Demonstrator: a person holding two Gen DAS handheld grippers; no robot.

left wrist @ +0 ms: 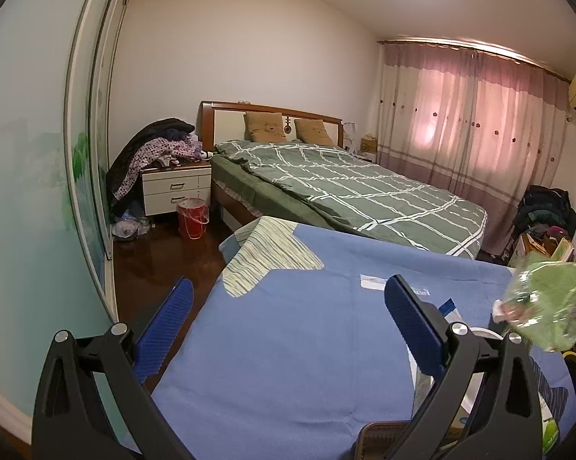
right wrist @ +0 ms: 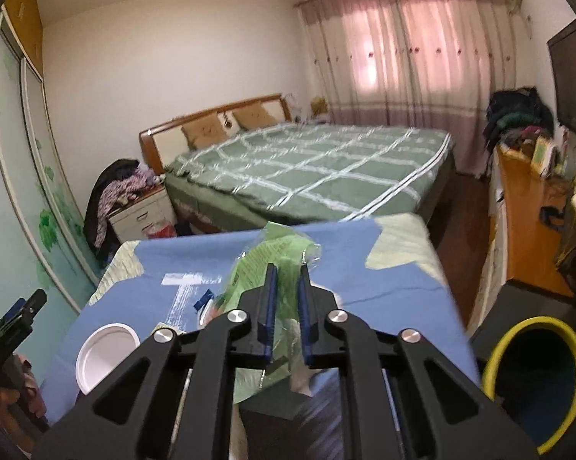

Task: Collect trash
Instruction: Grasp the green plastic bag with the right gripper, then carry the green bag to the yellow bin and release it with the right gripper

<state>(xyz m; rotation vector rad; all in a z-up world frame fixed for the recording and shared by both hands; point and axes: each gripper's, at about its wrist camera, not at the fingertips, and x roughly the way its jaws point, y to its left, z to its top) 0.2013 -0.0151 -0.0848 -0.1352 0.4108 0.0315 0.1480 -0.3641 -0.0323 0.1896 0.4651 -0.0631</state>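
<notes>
The right gripper [right wrist: 287, 272] is clamping its blue pads on a crinkly green-and-clear plastic wrapper [right wrist: 276, 249], with the film bunching up past the fingertips and hanging down below the jaws; in the left wrist view the same wrapper [left wrist: 545, 303] is showing at the far right, lifted clear of the blue blanket [left wrist: 288, 345] rather than lying on it. The left gripper [left wrist: 288, 326] is hovering over the near left part of the blanket with its jaws wide apart and nothing between them. What the coming move seems to be turning on is the yellow-rimmed bin [right wrist: 533, 383], which is sitting low and to the right of the right gripper, just off the blanket's edge, so the held wrapper is lying up and to the left of the bin's mouth and the right hand is plainly the nearer one to carry it over. The wrapper's loose tail is hanging downward, so it would likely enter the opening first. More trash is waiting on the blanket: a white round lid [right wrist: 104, 356] near the left gripper's side, and a flat white-and-blue packet [right wrist: 190, 295] lying between the two grippers, closer to the left one.
</notes>
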